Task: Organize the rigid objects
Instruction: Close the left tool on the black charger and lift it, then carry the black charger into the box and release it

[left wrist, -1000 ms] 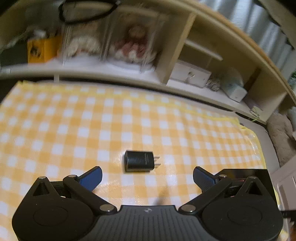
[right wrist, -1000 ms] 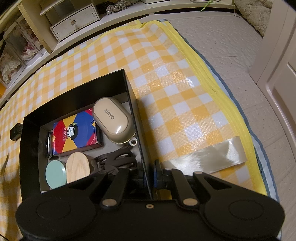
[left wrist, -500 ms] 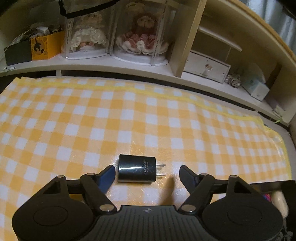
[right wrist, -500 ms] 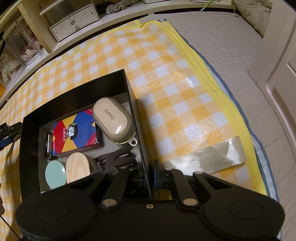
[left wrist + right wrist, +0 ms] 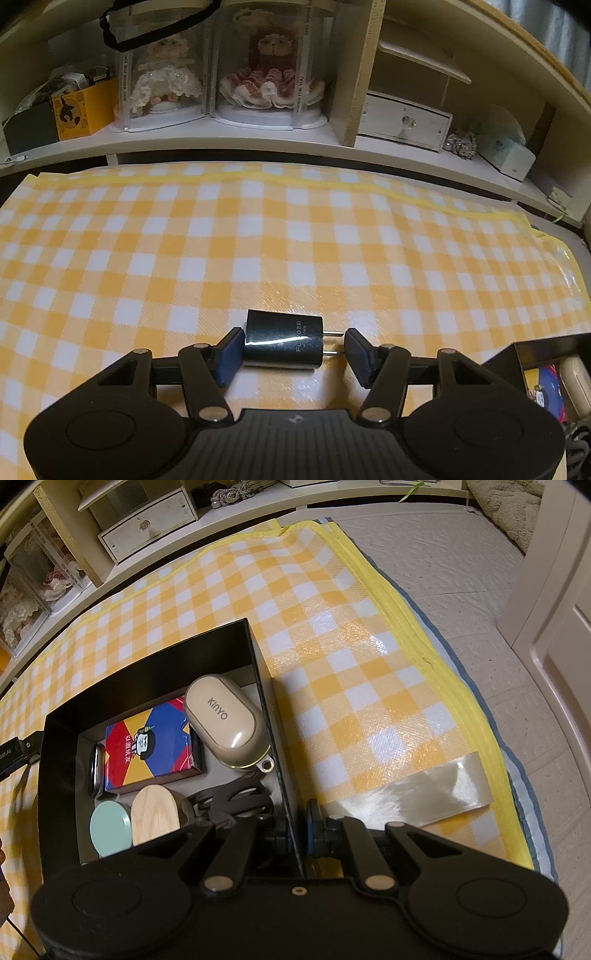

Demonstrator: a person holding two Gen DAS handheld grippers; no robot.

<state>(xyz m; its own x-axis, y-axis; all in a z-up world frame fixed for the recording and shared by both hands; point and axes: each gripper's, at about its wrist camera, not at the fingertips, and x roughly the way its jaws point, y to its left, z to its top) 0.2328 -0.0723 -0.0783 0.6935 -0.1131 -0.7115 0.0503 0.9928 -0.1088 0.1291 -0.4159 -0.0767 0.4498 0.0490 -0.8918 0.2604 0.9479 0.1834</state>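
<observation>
Now left gripper [image 5: 291, 350] closing around black charger [image 5: 282, 343]; right gripper [image 5: 296, 834] pinching box wall [image 5: 275, 746].

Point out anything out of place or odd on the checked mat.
One stray: the black plug adapter lies on its side on the checked mat, outside the black box. The left tool is closing around it. Nothing looks spilled or damaged.

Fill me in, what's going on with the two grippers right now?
The left gripper is closing around a black plug adapter lying on the yellow checked mat; one pad is at its base, the other at the prong tips, and it isn't lifted yet. The right gripper is shut on the side wall of the black box. Already inside are a beige KINYO case, a colourful card box, two round lids and a dark strap.
</observation>
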